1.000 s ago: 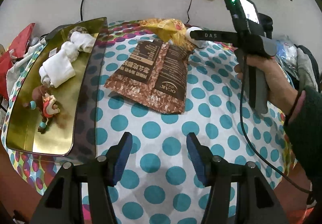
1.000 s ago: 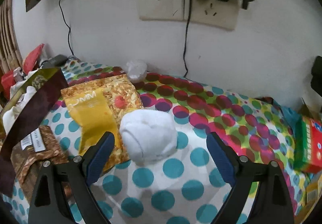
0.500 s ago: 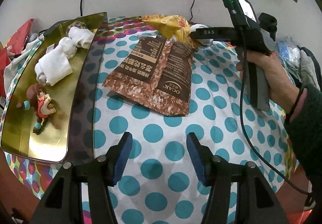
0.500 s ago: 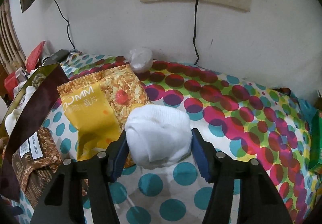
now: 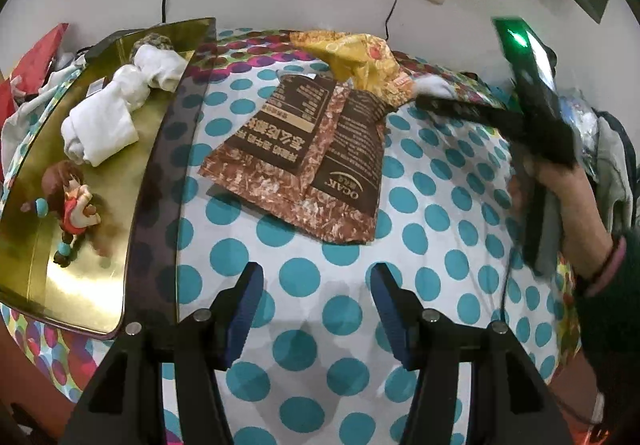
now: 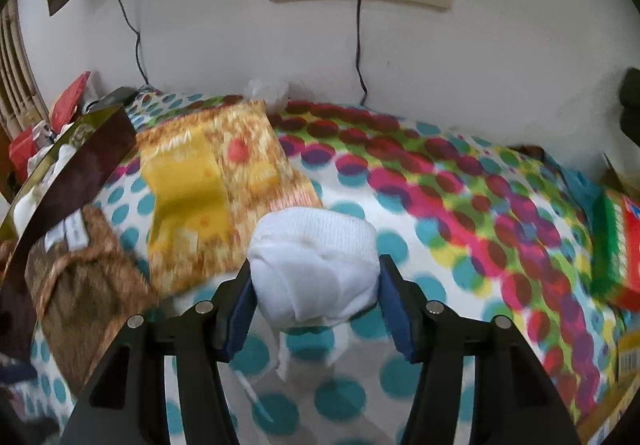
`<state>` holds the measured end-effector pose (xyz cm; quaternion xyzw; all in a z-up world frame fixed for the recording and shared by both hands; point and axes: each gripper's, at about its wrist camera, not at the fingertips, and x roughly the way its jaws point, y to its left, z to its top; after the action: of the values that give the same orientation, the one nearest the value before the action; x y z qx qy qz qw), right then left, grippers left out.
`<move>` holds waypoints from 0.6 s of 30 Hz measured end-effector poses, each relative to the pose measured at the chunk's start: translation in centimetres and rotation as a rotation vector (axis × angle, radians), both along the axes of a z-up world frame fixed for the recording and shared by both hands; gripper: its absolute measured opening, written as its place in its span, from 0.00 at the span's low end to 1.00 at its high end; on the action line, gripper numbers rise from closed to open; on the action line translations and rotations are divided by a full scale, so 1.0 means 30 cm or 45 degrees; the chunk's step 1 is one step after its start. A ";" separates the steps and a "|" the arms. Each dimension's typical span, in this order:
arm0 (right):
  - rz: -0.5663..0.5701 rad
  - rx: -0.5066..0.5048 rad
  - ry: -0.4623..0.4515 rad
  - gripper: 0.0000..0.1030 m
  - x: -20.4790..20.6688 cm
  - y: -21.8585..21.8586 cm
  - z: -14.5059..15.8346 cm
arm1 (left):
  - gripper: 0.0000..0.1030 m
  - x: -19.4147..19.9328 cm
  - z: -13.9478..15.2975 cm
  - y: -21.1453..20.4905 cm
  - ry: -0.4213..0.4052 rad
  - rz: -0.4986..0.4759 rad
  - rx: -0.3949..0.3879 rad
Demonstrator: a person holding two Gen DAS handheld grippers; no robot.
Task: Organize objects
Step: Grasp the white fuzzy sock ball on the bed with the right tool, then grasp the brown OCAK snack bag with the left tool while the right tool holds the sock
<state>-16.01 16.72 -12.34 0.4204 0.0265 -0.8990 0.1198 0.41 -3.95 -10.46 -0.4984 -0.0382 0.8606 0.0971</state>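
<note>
Right claw [image 6: 314, 285] clamped on white balled sock [image 6: 314, 269]; gold rectangular tin tray [image 6: 52, 161] off toward ten o'clock; left claw [image 5: 316, 285] wide, nearer tray, holding nothing.

Rolled sock [image 6: 314, 269]: white ribbed knit cloth, matt. Tray [image 5: 92, 309]: gold, mirror-glossy (appears metal); tablecloth [image 5: 420, 201]: smooth dotted fabric. Brown snack bag [image 5: 308, 165] and yellow snack bag [image 6: 212, 189]: slick printed film, slightly crinkled.

We see the tray [image 5: 100, 309] on the left with socks [image 5: 100, 129] and a doll [image 5: 72, 205] in it. Right of it lie two snack bags [image 5: 304, 173], one behind the other.
</note>
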 end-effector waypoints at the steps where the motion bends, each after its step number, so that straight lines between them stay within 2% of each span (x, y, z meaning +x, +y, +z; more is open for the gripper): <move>1: 0.002 0.000 0.001 0.53 0.021 0.007 0.000 | 0.56 -0.003 -0.001 0.001 -0.001 0.001 0.006; 7: -0.007 -0.037 -0.004 0.53 0.095 0.048 0.001 | 0.56 -0.032 -0.013 0.000 -0.037 0.030 0.081; 12: -0.019 -0.101 -0.019 0.53 0.135 0.079 0.002 | 0.56 -0.050 0.024 -0.016 0.007 0.038 0.047; 18: -0.021 -0.085 -0.037 0.53 0.151 0.079 -0.001 | 0.58 -0.120 0.093 -0.025 0.064 0.006 -0.031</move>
<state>-11.47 19.11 -12.37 0.4294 -0.0085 -0.8941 0.1268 -3.19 -4.71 -7.68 -0.4776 -0.0265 0.8736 0.0900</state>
